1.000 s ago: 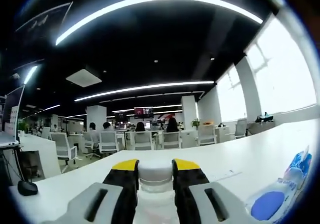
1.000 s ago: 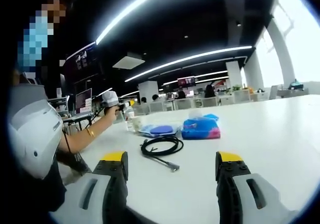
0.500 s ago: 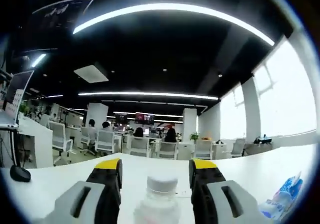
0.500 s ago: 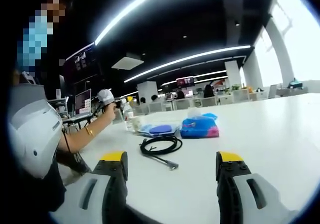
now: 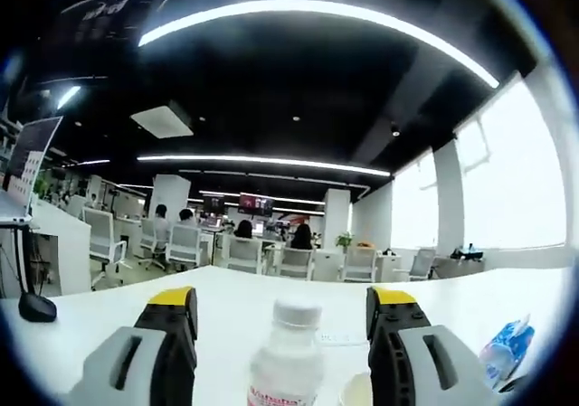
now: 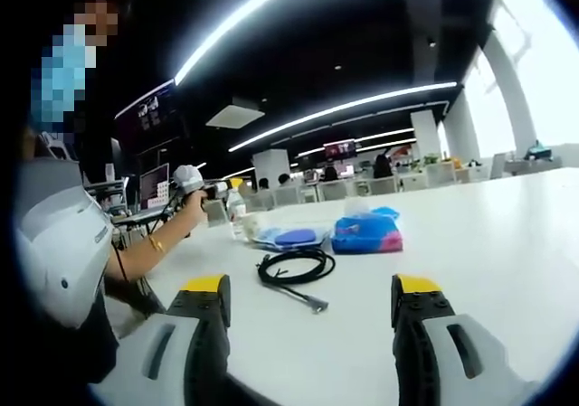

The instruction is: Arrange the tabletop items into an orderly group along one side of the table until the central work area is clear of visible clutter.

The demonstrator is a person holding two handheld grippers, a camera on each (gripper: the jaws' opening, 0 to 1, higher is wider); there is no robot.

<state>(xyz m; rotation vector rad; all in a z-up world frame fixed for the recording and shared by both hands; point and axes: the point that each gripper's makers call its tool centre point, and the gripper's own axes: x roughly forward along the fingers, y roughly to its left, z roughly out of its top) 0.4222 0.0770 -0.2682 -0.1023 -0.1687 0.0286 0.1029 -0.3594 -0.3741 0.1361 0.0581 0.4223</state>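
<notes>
In the left gripper view my left gripper [image 5: 282,294] is open, and a clear water bottle [image 5: 288,361] with a white cap stands upright on the white table [image 5: 109,311] between the jaws, touching neither. In the right gripper view the same bottle [image 6: 237,216] stands at the far left of the table, with a hand holding the left gripper [image 6: 194,182] just beside it. My right gripper [image 6: 312,285] is open and holds nothing. Ahead of it lie a coiled black cable [image 6: 294,267], a blue and pink packet [image 6: 366,234] and a blue and white packet [image 6: 285,237].
A black mouse [image 5: 36,307] lies near the table's left edge. A blue packet [image 5: 507,352] sits at the right, and a small pale round rim [image 5: 357,390] shows by the right jaw. A person's arm [image 6: 145,248] and torso [image 6: 54,252] are at the left. Office desks and chairs stand beyond.
My left gripper has opened, let go of the bottle and drawn back a little. The bottle now stands free on the table. The right gripper has hardly moved.
</notes>
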